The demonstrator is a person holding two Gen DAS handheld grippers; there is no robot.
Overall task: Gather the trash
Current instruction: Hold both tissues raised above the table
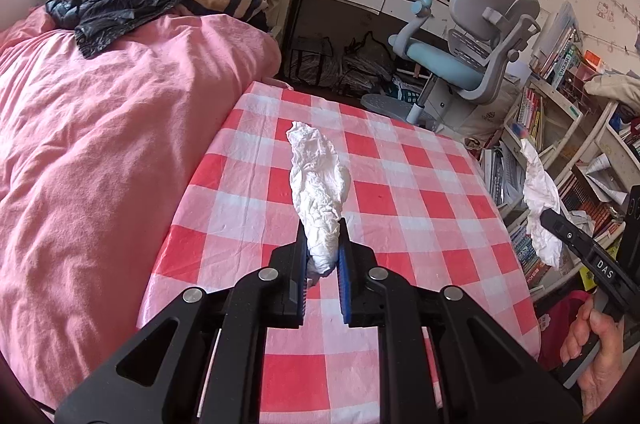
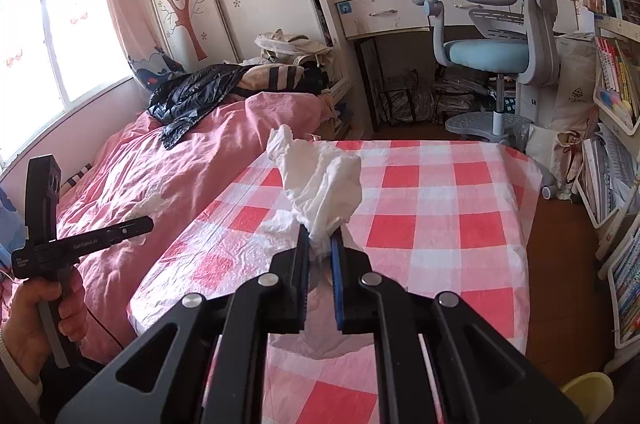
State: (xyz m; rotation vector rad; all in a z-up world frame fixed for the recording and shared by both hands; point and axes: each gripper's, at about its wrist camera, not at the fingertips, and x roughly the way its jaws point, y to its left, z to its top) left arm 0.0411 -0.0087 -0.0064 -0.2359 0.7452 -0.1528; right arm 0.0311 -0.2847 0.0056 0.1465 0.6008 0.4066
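Note:
My left gripper (image 1: 322,224) is shut on a crumpled white tissue (image 1: 318,180) and holds it above the red-and-white checked tablecloth (image 1: 420,184). My right gripper (image 2: 320,230) is shut on a second crumpled white tissue (image 2: 324,184) and holds it above the same table (image 2: 440,224). In the left wrist view the right gripper (image 1: 546,216) shows at the right edge with its tissue (image 1: 540,192). In the right wrist view the left gripper (image 2: 148,222) shows at the left over the bed, its tissue (image 2: 148,202) partly hidden behind it.
A bed with a pink duvet (image 1: 100,144) lies left of the table, with a black jacket (image 1: 120,0) on it. A grey-blue desk chair (image 1: 472,52) and a desk stand beyond. Bookshelves (image 2: 616,184) line the right. A yellow container rim (image 2: 588,396) shows bottom right.

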